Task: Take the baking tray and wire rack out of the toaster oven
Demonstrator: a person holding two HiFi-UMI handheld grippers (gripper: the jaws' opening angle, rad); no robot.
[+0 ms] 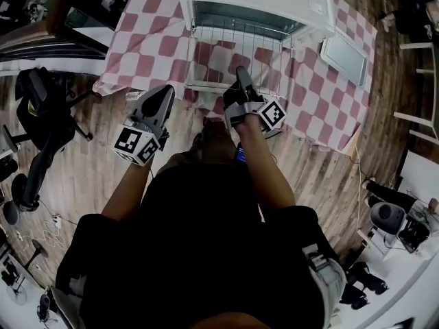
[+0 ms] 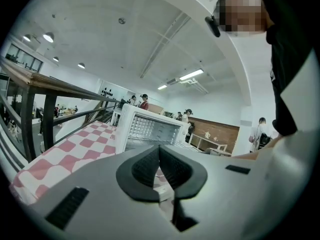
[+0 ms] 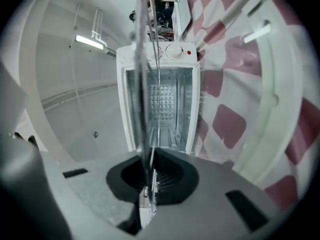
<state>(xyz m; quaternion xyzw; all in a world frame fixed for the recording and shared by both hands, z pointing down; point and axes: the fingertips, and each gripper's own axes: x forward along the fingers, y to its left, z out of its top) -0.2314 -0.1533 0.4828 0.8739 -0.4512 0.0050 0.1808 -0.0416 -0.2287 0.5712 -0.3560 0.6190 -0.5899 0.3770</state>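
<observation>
The white toaster oven (image 1: 255, 2) stands open on the red-and-white checked tablecloth (image 1: 147, 43). The wire rack (image 1: 233, 53) is drawn out of it over the cloth, toward the table's near edge. My right gripper (image 1: 241, 72) is shut on the rack's front edge. In the right gripper view the rack (image 3: 142, 84) shows edge-on as a thin line running into the right gripper (image 3: 149, 176), with the oven (image 3: 160, 99) behind. My left gripper (image 1: 164, 93) hovers left of the rack, shut and empty; the left gripper (image 2: 160, 159) faces the oven (image 2: 150, 129). The grey baking tray (image 1: 345, 57) lies on the cloth, right of the oven.
A black office chair (image 1: 41, 115) stands on the wooden floor to the left of the table. Dark railings (image 2: 55, 91) run along the table's left side. Several people (image 2: 144, 102) stand far behind the oven. Shelves and equipment (image 1: 401, 218) crowd the right.
</observation>
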